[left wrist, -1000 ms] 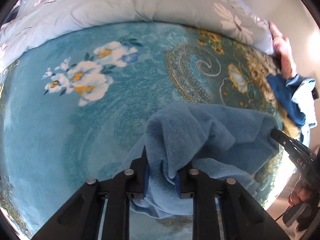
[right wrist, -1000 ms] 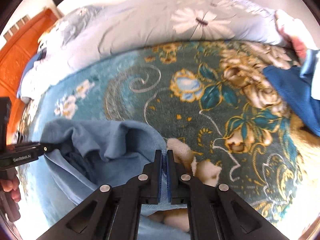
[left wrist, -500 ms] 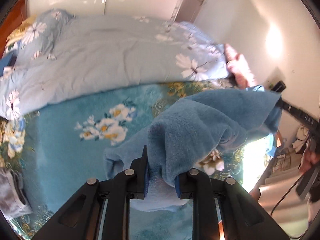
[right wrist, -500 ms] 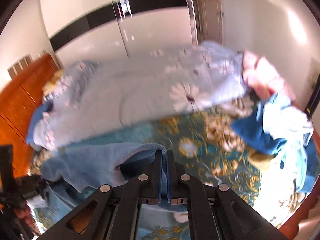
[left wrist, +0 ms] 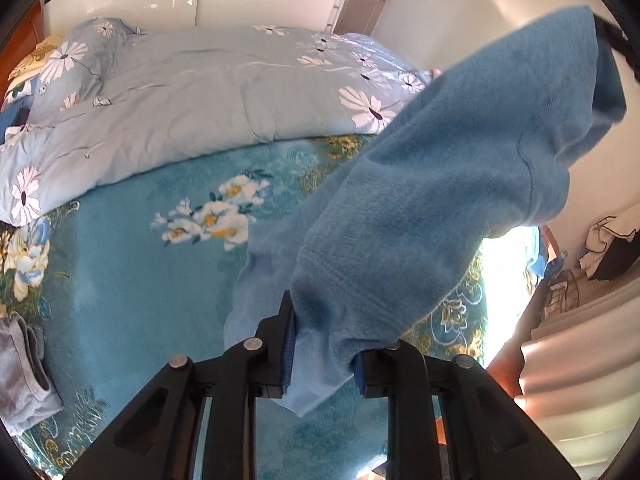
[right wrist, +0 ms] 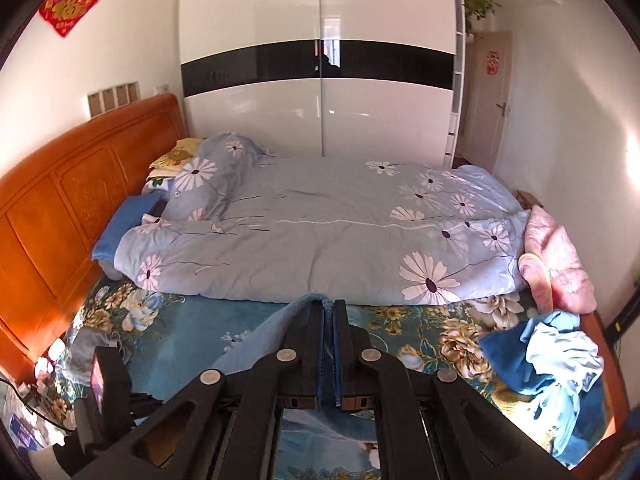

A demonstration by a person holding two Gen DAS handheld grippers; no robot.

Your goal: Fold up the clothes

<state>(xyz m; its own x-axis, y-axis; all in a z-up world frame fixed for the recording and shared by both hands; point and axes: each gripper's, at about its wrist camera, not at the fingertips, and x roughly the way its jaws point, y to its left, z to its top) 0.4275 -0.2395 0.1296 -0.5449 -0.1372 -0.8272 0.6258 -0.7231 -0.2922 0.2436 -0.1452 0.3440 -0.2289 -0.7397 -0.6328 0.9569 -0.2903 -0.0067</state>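
A light blue fleece garment (left wrist: 440,200) hangs in the air above the teal flowered bedspread (left wrist: 132,264). My left gripper (left wrist: 324,344) is shut on its thick ribbed hem at the bottom of the left wrist view. The cloth stretches up and to the right to the other gripper at the top right edge. In the right wrist view my right gripper (right wrist: 328,320) is shut on a thin edge of the same garment (right wrist: 272,336), which drapes down to the left. The lower part of the garment hangs out of sight below both grippers.
A pale blue daisy quilt (right wrist: 320,232) covers the far half of the bed. A pile of blue and white clothes (right wrist: 548,356) and a pink item (right wrist: 556,264) lie at the right. A grey garment (left wrist: 24,372) lies at the left. An orange headboard (right wrist: 60,208) stands at the left.
Both grippers have risen high above the bed with the blue garment, lifting it off the bedspread and stretching it between them. Both views now tilt up to show the room.
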